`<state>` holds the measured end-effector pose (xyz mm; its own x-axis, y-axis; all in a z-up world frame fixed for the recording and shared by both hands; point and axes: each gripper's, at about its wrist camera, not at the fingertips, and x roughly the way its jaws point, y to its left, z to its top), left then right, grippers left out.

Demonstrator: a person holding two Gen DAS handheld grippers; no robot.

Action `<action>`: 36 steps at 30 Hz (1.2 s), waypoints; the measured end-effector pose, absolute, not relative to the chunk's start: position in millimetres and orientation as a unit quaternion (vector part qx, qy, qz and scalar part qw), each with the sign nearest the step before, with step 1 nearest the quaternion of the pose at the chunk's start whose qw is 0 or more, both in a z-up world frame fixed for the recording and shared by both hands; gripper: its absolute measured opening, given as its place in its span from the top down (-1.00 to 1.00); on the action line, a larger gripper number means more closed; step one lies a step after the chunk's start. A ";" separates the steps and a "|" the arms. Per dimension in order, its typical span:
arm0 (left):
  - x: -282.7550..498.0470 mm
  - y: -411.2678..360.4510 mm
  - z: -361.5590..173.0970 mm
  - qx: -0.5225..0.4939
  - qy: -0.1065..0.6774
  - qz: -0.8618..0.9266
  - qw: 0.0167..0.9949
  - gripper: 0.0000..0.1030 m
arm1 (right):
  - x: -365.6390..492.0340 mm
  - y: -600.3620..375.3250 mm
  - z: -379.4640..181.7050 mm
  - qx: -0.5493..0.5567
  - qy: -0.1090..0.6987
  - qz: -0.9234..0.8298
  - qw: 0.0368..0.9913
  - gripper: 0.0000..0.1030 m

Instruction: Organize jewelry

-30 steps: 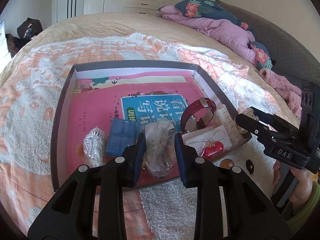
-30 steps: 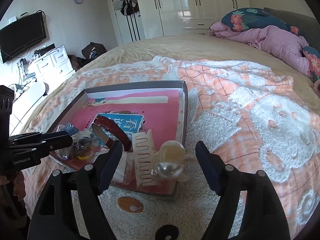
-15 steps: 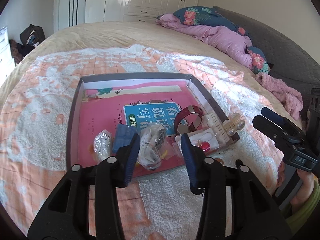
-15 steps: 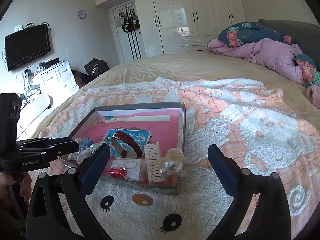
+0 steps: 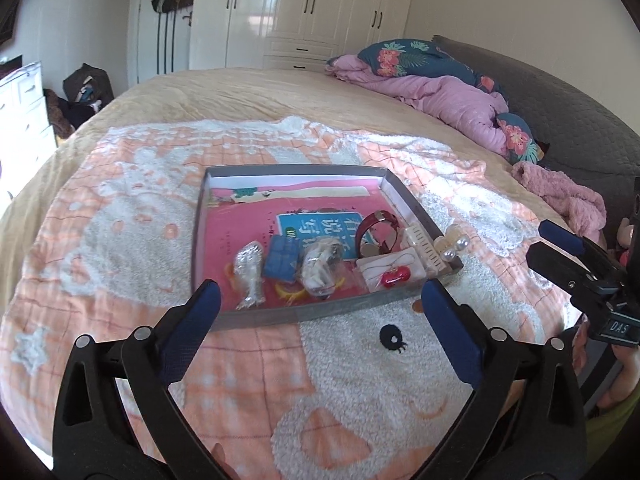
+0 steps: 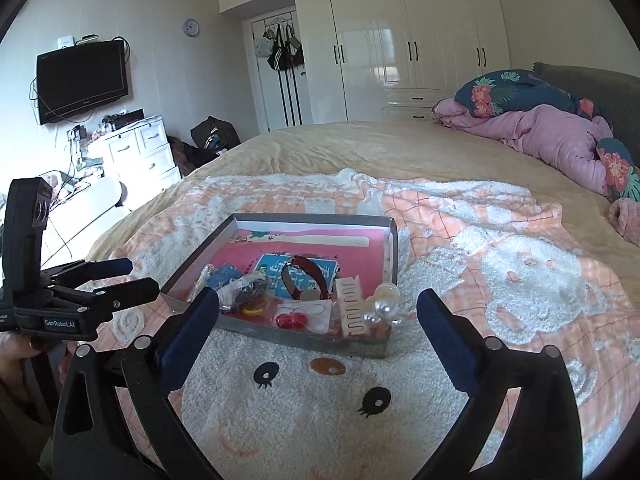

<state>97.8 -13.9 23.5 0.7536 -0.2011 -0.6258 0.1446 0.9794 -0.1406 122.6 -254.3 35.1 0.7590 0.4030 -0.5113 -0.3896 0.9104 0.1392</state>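
Note:
A shallow grey tray (image 5: 404, 196) (image 6: 394, 240) lined with a pink book lies on the bed. Inside it lie a silver fish-shaped packet (image 5: 249, 268), a blue pouch (image 5: 282, 258), a clear bag of jewelry (image 5: 320, 266) (image 6: 244, 288), a red watch strap (image 5: 378, 226) (image 6: 306, 278), a red pendant on a card (image 5: 394, 276) (image 6: 292, 320) and a cream hair clip with pearls (image 5: 454, 246) (image 6: 382, 310). My left gripper (image 5: 318, 314) hangs open, pulled back over the blanket before the tray. My right gripper (image 6: 318, 320) is open too, empty, near the tray's front.
A peach and white blanket (image 5: 340, 380) with a cartoon face covers the bed. Crumpled purple bedding (image 5: 448, 108) lies at the back right by a grey headboard. White wardrobes (image 6: 416, 40), a wall TV (image 6: 82, 80) and a drawer unit stand beyond the bed.
Both grippers have drawn back and up from the tray. The left one had the clear bag between its fingers and opened wide, leaving the bag in the tray.

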 end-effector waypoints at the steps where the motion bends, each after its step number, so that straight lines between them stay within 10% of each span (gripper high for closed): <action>1: 93.7 -12.1 22.3 -0.042 0.339 -0.088 0.936 -0.82 | 119.2 -253.9 33.4 0.013 0.280 0.213 0.936 -0.91; 36: 63.8 -2.2 -0.9 -0.048 0.353 -0.062 0.932 -0.82 | 97.5 -249.7 -9.4 -0.003 0.334 0.202 0.921 -0.91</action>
<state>63.8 -2.2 -0.9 0.7425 -0.1503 -0.6528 0.0820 0.9876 -0.1340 97.5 -249.7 -9.4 0.6953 0.3693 -0.6166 -0.3732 0.9187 0.1294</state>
